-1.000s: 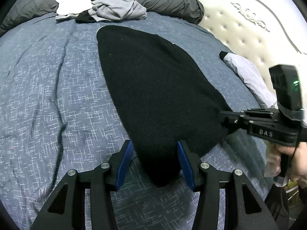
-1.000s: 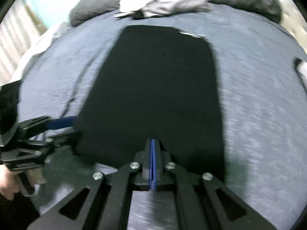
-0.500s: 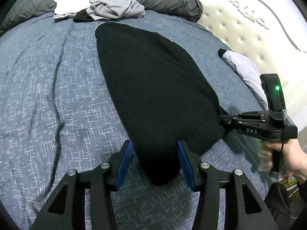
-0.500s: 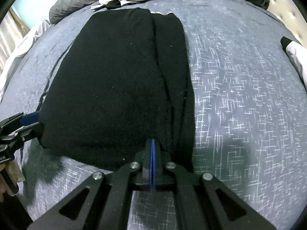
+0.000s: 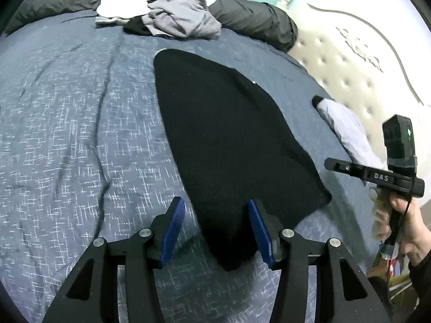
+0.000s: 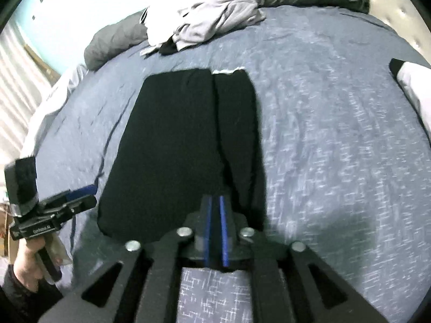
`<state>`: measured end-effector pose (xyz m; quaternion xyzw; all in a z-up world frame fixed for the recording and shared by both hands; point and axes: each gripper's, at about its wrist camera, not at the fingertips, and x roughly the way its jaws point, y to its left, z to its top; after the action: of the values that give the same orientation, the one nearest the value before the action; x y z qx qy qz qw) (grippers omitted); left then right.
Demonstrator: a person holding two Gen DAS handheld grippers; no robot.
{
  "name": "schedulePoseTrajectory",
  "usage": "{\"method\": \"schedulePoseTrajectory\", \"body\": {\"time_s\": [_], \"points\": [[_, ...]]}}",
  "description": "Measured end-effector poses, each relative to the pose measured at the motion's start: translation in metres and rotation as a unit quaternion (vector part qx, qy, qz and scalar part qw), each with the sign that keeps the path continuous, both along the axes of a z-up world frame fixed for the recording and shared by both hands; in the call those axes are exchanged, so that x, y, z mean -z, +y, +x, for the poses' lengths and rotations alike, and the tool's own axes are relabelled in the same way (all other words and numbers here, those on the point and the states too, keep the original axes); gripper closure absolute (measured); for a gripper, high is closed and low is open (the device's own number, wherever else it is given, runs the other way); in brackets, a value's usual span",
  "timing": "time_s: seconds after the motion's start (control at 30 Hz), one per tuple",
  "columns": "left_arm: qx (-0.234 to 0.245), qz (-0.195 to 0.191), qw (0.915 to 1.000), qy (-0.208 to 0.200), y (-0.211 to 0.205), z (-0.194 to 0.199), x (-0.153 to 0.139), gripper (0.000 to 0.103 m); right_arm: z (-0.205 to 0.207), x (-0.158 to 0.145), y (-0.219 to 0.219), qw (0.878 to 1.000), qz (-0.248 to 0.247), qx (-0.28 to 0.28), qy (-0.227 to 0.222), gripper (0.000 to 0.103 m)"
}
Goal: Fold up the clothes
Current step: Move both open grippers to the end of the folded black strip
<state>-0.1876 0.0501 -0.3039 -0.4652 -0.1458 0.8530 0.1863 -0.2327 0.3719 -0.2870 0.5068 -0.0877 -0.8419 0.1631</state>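
On the bed (image 5: 67, 134), black garment (image 5: 229, 140) corner between parted left gripper (image 5: 216, 228) pads, right gripper (image 6: 214, 210) just cracked, empty.

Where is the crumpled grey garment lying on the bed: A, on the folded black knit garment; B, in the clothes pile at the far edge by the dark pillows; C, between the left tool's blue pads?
B: the crumpled grey garment tops the clothes pile beside the dark pillows, apart from the folded black knit garment.
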Motion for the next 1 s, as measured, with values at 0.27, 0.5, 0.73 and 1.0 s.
{"method": "schedulePoseTrajectory", "body": {"time_s": [0.27, 0.5, 0.73, 1.0], "points": [[-0.018, 0.002, 0.9996, -0.020, 0.009, -0.010, 0.011, 0.042, -0.007, 0.020, 0.000, 0.999, -0.008, -0.002, -0.044, 0.075], [-0.036, 0.041, 0.9976, -0.043, 0.005, -0.015, 0.021, 0.037, -0.010, 0.045, 0.005, 0.996, -0.026, -0.012, -0.084, 0.048], [-0.026, 0.084, 0.9938, -0.068, 0.010, -0.019, 0.032, 0.037, -0.012, 0.059, -0.002, 0.994, -0.024, -0.029, -0.104, 0.045], [-0.022, 0.097, 0.9926, -0.070, 0.017, -0.028, 0.046, 0.020, -0.013, 0.060, -0.011, 0.993, -0.014, -0.040, -0.113, 0.043]]}}
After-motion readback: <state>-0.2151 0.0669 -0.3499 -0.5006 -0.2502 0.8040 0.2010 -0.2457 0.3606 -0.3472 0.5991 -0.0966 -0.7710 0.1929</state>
